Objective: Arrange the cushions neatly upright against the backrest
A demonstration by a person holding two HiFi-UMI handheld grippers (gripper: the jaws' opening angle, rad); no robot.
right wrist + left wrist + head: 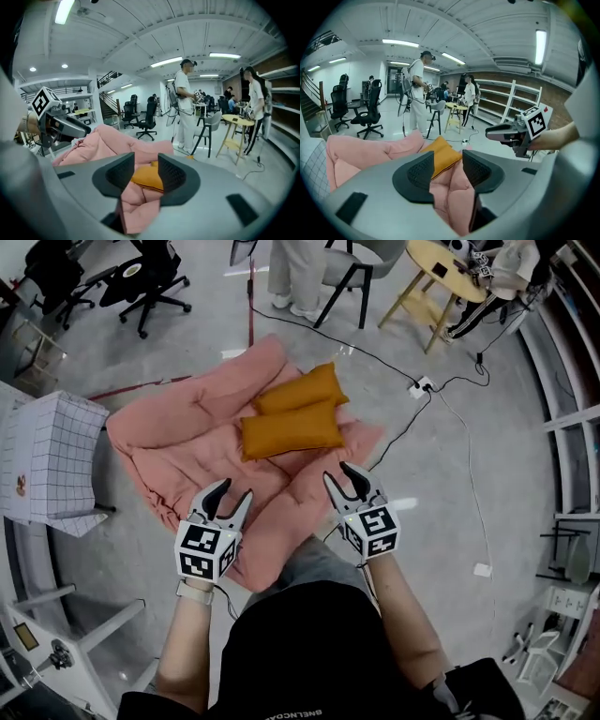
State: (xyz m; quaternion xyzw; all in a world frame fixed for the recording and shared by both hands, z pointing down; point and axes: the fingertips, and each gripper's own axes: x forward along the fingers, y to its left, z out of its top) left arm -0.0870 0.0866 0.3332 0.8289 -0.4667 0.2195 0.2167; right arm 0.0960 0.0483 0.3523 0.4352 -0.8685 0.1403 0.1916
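- Grey concrete floor (pixel 487 427) runs through a big open workroom, with black office chairs (pixel 150 277) and a small round wooden table (pixel 441 273) at the far side.
- People stand near the table; a white cable (pixel 459 442) trails across the floor to a power strip (pixel 422 385).
- A soft pink sofa (pixel 178 427), puffy and quilted, sits low on the floor straight ahead of the person.
- Two orange cushions lie flat on its seat, side by side and touching along their long edges.
- The near cushion (pixel 291 430) is a plump mustard-orange rectangle with a seam round its edge.
- The far cushion (pixel 300 388) looks the same and is turned at a slight angle.
- The left gripper (pixel 234 489) hangs over the sofa's near edge, jaws apart and nothing between the pads.
- The right gripper (pixel 339 474) hangs beside it, nearer the cushions, also parted and empty.
- Both grippers are apart from the cushions.
- A white checked box (pixel 52 460) stands just left of the sofa.
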